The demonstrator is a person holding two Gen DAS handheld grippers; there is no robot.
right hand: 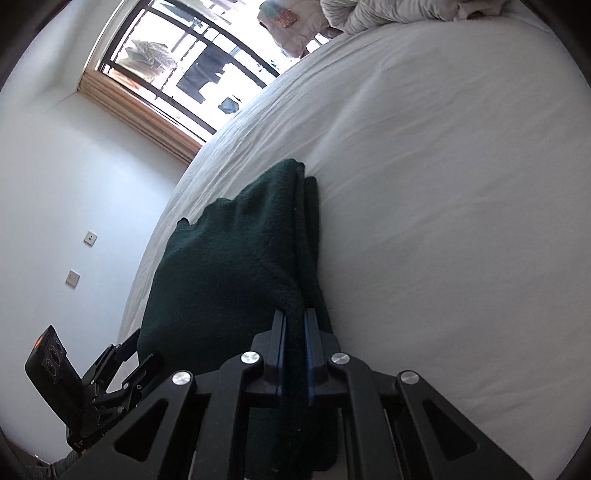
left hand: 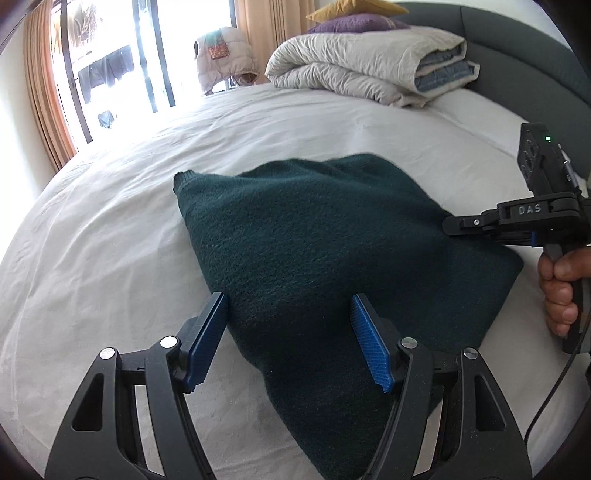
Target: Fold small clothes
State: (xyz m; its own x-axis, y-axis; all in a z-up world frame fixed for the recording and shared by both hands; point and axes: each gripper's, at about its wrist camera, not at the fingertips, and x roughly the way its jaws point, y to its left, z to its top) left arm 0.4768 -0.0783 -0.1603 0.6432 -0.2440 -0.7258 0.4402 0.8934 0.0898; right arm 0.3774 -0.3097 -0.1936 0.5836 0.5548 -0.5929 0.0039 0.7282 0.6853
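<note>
A dark green knitted sweater [left hand: 314, 240] lies folded on the white bed sheet [left hand: 110, 240]. My left gripper [left hand: 288, 314] is open, its blue pads [left hand: 207, 339] on either side of the sweater's near edge. My right gripper [right hand: 294, 325] is shut on the sweater's [right hand: 221, 277] right edge and lifts that edge a little off the sheet [right hand: 443, 221]. The right gripper also shows from the side in the left wrist view [left hand: 454, 223], held by a hand. The left gripper shows at the lower left of the right wrist view [right hand: 122, 365].
A rolled white duvet [left hand: 369, 66] and purple and yellow pillows [left hand: 351, 18] lie at the head of the bed by the grey headboard [left hand: 517, 55]. A window with curtains [left hand: 48, 92] lies beyond the bed's far edge. A white wall [right hand: 55, 184] stands to the left.
</note>
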